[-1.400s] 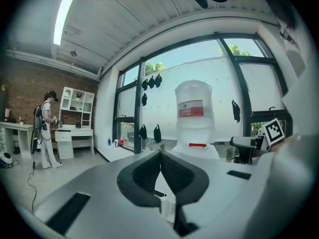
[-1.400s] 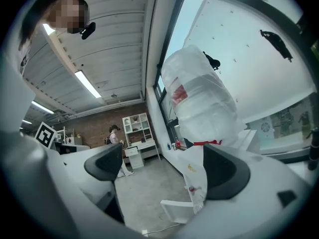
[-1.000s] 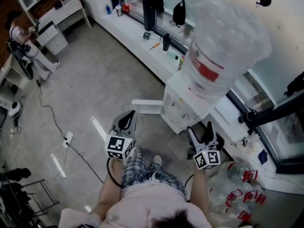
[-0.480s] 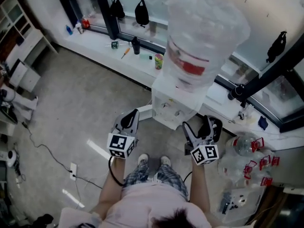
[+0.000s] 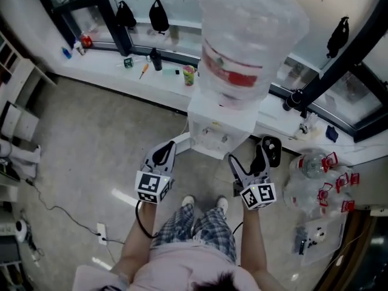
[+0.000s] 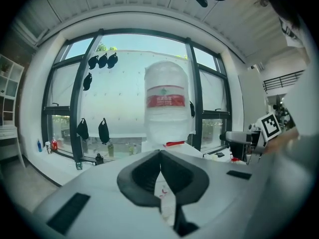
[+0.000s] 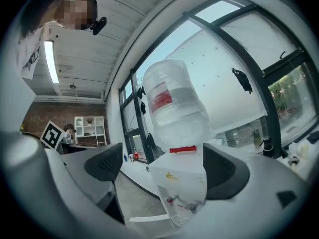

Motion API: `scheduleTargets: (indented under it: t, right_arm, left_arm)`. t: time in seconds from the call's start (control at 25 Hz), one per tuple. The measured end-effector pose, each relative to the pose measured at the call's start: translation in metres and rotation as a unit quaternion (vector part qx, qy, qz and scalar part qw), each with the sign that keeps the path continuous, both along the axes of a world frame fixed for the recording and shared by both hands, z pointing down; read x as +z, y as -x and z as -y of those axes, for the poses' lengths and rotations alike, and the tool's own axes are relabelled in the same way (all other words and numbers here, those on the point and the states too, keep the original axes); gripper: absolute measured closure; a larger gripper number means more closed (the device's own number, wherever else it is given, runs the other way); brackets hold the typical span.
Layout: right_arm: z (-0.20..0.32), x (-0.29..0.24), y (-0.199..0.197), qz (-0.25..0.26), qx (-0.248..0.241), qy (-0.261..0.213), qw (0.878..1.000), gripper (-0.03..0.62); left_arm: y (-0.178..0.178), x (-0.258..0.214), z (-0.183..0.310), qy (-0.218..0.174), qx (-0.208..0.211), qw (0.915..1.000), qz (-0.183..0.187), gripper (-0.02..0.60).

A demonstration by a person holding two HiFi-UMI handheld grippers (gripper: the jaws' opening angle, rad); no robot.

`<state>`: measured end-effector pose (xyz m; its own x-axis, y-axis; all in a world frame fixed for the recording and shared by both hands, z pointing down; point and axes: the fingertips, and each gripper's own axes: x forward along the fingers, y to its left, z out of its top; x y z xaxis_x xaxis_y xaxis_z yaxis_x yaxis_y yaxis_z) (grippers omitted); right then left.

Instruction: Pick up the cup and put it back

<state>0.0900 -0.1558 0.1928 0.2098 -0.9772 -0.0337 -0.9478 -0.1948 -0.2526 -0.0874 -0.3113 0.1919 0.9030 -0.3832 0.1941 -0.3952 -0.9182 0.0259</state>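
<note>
A white water dispenser [image 5: 219,125] with a big clear bottle [image 5: 245,38] on top stands just ahead of me, against the window ledge. A small green and pink cup [image 5: 189,74] sits on that ledge, left of the dispenser. I see no cup at the taps. My left gripper [image 5: 163,153] hangs in front of the dispenser's left corner, its pads [image 6: 160,171] pressed together on nothing. To the right, my right gripper [image 5: 252,157] is open and empty, and the dispenser [image 7: 180,185] shows between its jaws at a distance.
Several empty bottles with red labels [image 5: 327,180] lie on the floor to the right. The window ledge [image 5: 109,71] carries tools and small bottles. Black bags [image 5: 159,16] hang at the window. A cable and socket strip [image 5: 102,229] lie at the left. My feet [image 5: 203,204] are below.
The head view has swung so that the dispenser now sits centred and closer. Both grippers have kept their places before me, the right one's jaws looking a little wider apart.
</note>
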Motion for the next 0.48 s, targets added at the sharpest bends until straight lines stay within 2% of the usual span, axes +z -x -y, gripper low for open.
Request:
scheduleTargets:
  t: [0.48]
  right_arm:
    - [-0.015,0.050,-0.015,0.010,0.000,0.018,1.000,0.097]
  left_arm:
    - [-0.040,0.042,-0.024,0.007,0.011,0.9999,0.001,0.555]
